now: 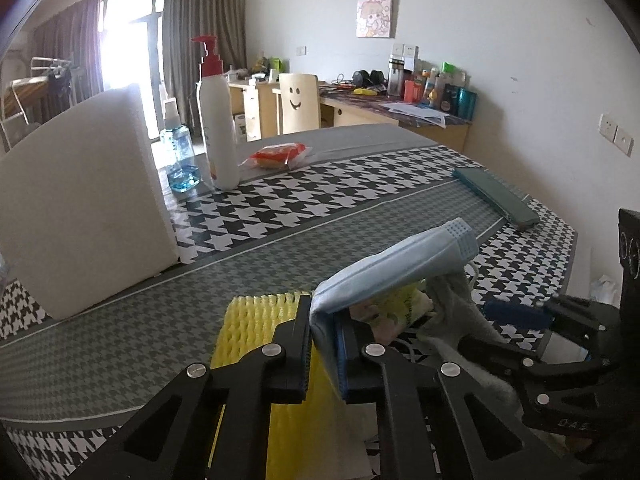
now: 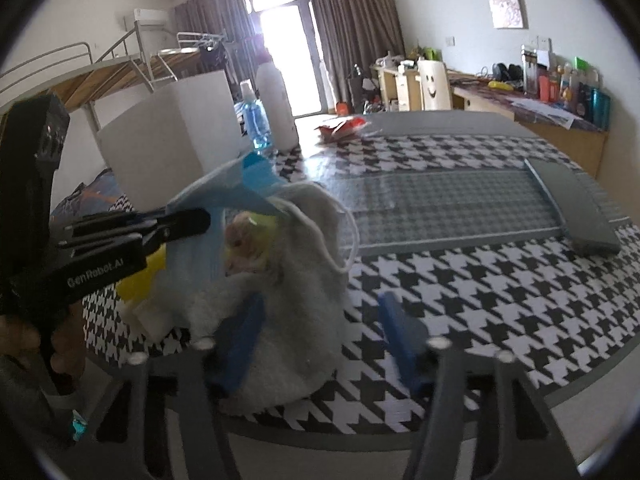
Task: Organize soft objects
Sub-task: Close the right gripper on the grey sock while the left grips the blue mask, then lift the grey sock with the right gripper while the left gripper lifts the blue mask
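Note:
A light blue face mask [image 1: 392, 268] is pinched at its lower edge in my left gripper [image 1: 325, 344], which is shut on it and holds it lifted off the pile. Under it lie a yellow foam net [image 1: 256, 320], a yellow-green packet [image 1: 404, 304] and a grey fluffy cloth [image 1: 460, 312]. In the right wrist view, the grey cloth [image 2: 300, 300] sits between the blue pads of my right gripper [image 2: 320, 340]. The left pad [image 2: 240, 344] overlaps the cloth and the right pad [image 2: 400, 340] stands apart from it. My left gripper [image 2: 196, 222] and the mask [image 2: 240, 188] show at the left there.
A houndstooth tablecloth [image 1: 280, 216] covers the table. A white block [image 1: 80, 208] stands at the left, with a blue spray bottle [image 1: 180, 156] and a pump bottle [image 1: 218, 120] behind it. A red snack packet [image 1: 280, 156] lies far back, a dark green flat case [image 1: 496, 196] at the right edge.

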A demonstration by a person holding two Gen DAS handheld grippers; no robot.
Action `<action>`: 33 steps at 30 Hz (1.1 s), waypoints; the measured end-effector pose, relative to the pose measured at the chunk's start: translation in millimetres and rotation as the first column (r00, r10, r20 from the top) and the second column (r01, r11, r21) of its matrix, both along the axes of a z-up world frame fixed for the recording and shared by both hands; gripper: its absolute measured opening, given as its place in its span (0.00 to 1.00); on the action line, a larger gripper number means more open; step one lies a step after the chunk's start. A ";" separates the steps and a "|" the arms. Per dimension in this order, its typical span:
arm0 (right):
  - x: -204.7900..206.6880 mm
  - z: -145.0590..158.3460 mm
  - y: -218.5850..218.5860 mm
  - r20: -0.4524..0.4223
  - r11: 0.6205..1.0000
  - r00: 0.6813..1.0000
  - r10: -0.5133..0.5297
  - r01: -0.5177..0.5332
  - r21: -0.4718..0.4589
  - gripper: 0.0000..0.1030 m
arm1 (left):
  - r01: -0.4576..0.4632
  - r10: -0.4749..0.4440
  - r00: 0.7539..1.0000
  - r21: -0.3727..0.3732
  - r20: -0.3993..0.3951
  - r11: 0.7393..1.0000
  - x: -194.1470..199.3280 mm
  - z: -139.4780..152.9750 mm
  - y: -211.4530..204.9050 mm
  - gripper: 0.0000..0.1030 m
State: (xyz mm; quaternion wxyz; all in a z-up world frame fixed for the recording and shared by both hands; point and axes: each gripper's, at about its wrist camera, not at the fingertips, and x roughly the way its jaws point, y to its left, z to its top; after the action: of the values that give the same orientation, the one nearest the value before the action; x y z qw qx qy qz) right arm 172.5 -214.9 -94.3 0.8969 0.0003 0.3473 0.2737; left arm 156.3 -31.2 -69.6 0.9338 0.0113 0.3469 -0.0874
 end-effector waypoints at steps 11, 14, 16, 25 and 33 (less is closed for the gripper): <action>-6.7 1.3 -0.6 -0.008 1.000 1.000 0.029 -0.029 -0.011 0.09 | 0.030 -0.029 0.999 -0.049 0.014 0.998 -2.3 7.3 0.8 0.07; -8.4 6.0 -2.6 0.007 1.000 1.000 0.026 -0.026 -0.009 0.08 | 0.037 -0.036 0.999 -0.049 0.029 0.998 -5.1 12.2 -1.1 0.05; -10.2 10.8 -4.2 0.019 1.000 1.000 0.018 -0.018 -0.008 0.08 | 0.035 -0.033 0.999 -0.056 0.041 0.998 -7.0 16.9 -0.6 0.05; -14.2 25.1 -8.2 0.064 1.000 0.998 0.005 -0.004 -0.006 0.08 | -0.009 0.025 0.988 -0.104 0.150 0.995 -22.3 58.1 16.3 0.05; -16.8 29.5 -7.5 0.085 1.000 0.996 -0.002 0.003 -0.013 0.08 | -0.046 0.070 0.975 -0.114 0.213 0.992 -44.7 78.6 31.2 0.05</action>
State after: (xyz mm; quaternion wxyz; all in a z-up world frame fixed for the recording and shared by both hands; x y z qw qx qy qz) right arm 155.6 -222.4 -64.8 0.9112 -0.0168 0.3104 0.2702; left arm 111.6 0.1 9.0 0.9674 -0.0402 0.2379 -0.0771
